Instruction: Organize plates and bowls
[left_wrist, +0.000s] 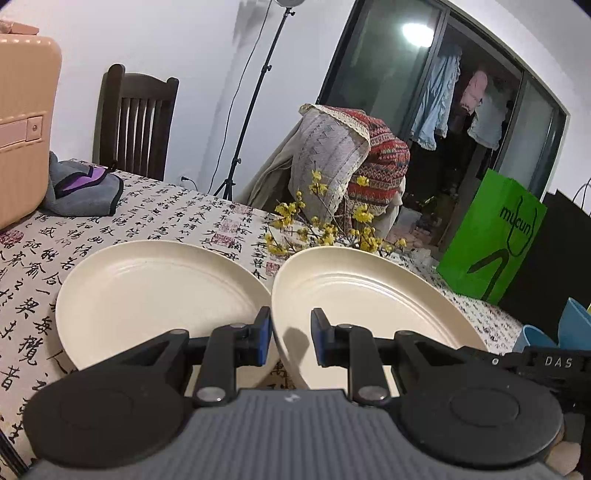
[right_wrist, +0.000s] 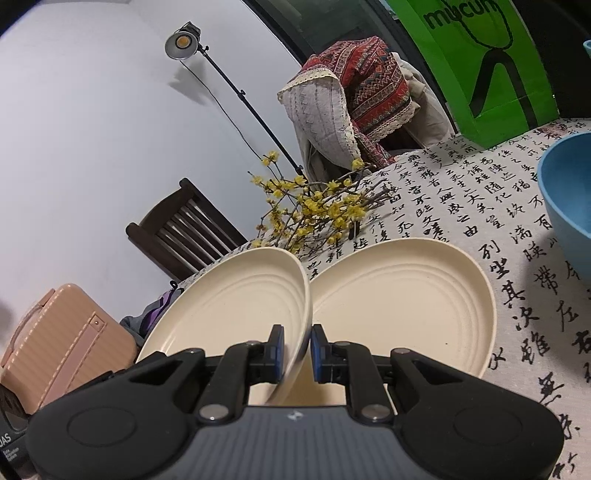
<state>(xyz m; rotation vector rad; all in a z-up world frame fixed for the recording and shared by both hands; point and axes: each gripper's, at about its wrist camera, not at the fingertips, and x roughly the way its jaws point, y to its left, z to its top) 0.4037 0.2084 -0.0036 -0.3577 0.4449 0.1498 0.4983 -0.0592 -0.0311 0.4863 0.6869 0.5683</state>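
In the left wrist view my left gripper (left_wrist: 291, 339) is shut on the near left rim of a cream plate (left_wrist: 369, 302), which tilts up off the calligraphy tablecloth (left_wrist: 184, 206). A second cream plate (left_wrist: 155, 288) lies flat to its left, and their rims almost meet. In the right wrist view my right gripper (right_wrist: 297, 347) is shut on the near right rim of a tilted cream plate (right_wrist: 229, 306). That plate's edge overlaps another cream plate (right_wrist: 406, 306) lying on the cloth to the right. A blue bowl (right_wrist: 569, 192) stands at the far right.
A spray of yellow blossom twigs (left_wrist: 325, 229) lies behind the plates. A pink suitcase (left_wrist: 22, 129) and a grey cloth (left_wrist: 81, 184) sit on the table's left end. A green paper bag (left_wrist: 491, 236) stands at the back right. A dark wooden chair (left_wrist: 133, 118) stands behind the table.
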